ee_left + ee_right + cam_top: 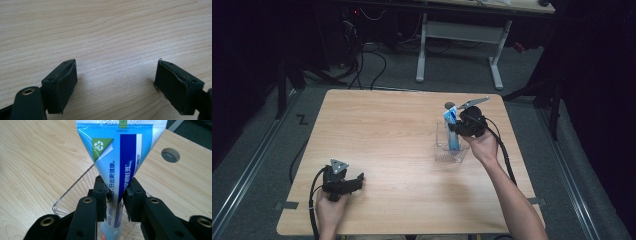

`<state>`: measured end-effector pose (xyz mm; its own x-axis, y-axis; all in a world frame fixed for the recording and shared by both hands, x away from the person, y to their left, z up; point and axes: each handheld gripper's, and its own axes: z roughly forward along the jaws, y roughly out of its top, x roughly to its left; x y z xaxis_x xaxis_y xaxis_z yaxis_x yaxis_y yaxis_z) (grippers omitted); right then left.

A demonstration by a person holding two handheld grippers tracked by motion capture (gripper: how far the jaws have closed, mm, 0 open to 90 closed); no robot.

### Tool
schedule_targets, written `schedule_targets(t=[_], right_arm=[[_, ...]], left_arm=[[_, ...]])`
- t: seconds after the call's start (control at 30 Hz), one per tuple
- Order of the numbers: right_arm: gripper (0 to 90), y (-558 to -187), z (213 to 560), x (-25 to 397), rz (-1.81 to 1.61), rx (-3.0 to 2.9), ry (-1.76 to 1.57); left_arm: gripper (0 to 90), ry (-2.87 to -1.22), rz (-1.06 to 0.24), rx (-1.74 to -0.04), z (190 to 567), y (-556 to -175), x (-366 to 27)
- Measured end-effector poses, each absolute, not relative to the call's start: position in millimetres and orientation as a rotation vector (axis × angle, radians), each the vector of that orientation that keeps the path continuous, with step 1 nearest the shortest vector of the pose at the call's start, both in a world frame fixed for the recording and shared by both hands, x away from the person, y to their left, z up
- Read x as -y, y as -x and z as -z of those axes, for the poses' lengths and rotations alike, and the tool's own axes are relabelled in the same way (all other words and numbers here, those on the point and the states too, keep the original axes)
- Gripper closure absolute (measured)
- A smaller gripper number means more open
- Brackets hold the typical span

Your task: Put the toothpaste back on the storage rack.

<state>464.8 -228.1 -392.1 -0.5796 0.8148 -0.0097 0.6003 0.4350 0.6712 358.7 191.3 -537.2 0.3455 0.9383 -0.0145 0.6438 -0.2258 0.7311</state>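
Nearest the person, at the front left of the light wooden table (402, 145), the left gripper (354, 182) rests low over the bare wood, its 2 black jaws spread wide with nothing between them. Farther out on the right side, the right gripper (455, 126) has its 2 jaws pressed against the blue and white toothpaste tube (120, 167), which stands upright, crimped end up, inside a clear plastic rectangular container (447, 148). Beyond the tube, a round grey cap (170, 155) sits flush in the tabletop near the far edge.
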Motion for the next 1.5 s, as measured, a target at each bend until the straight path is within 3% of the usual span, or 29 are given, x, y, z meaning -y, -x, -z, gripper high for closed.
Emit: schedule_targets(t=[0.77, 1.1, 1.5], right_arm=[[69.3, -472.2, 403.1, 205.3, -0.915, -2.379, -1.183], [48.7, -462.9, 392.1, 213.9, -0.990, -2.307, -1.188], [39.7, -455.5, 391.0, 234.5, -1.029, -2.222, -1.243]], left_arm=[[18.3, -1.960, -0.582, -1.379, 537.3, -358.6, -191.4], [18.3, -1.961, -0.583, -1.379, 537.3, -358.6, -191.4], [18.3, -1.961, -0.583, -1.379, 537.3, -358.6, -191.4]])
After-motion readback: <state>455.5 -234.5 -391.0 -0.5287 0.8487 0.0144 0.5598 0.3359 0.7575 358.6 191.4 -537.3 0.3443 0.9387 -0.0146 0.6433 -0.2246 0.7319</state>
